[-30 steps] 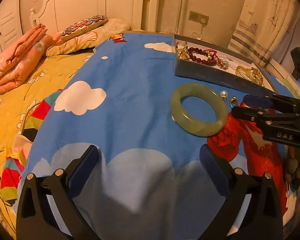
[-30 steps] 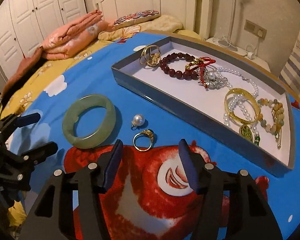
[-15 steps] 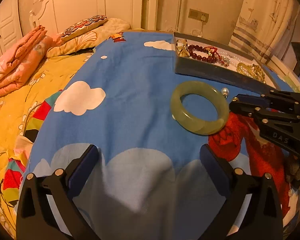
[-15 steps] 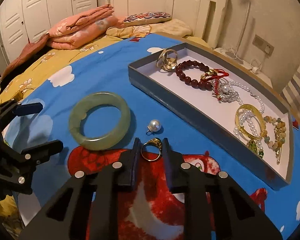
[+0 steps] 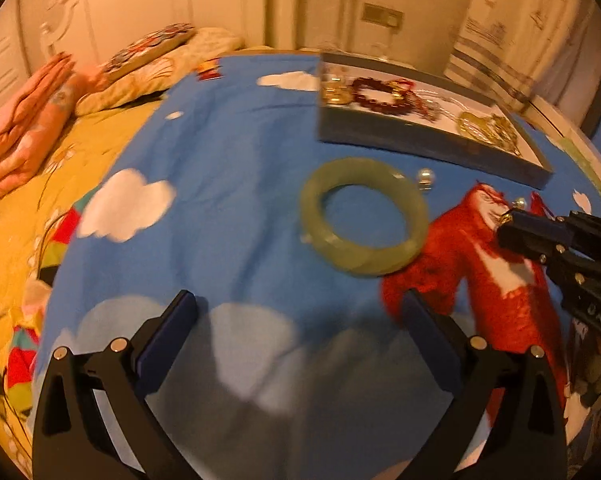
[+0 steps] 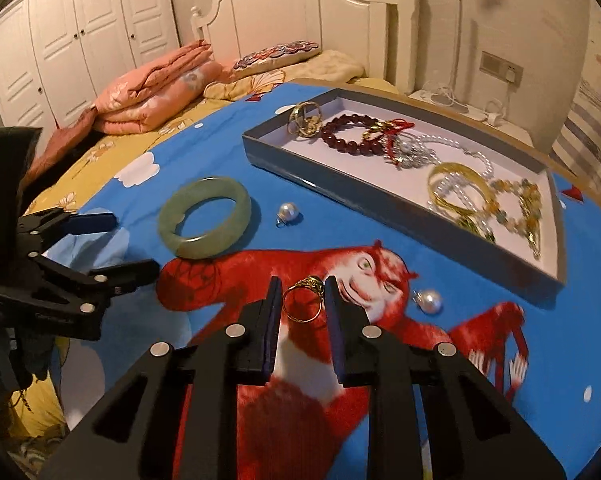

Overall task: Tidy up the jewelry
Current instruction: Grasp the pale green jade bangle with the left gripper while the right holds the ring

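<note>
My right gripper [image 6: 302,294] is shut on a gold ring [image 6: 303,305] and holds it lifted above the blue cloth; it also shows in the left wrist view [image 5: 508,220]. A green jade bangle [image 6: 203,218] lies flat on the cloth, also in the left wrist view [image 5: 363,216]. Two loose pearls [image 6: 287,213] [image 6: 429,301] lie on the cloth. The grey jewelry tray [image 6: 340,188] holds a red bead bracelet [image 6: 348,138], pearl strands and gold pieces. My left gripper [image 5: 300,320] is open and empty, short of the bangle.
The blue cartoon cloth [image 6: 228,140] covers a round table beside a bed with a folded pink quilt [image 6: 152,96] and a pillow [image 6: 276,54]. A white wardrobe [image 6: 80,32] stands at the back left. The tray's far rim [image 5: 420,70] is near the table's edge.
My right gripper closed on the gold ring, lifted it off the cloth and pulled back to the right. A second pearl came into view. The left gripper stayed open.
</note>
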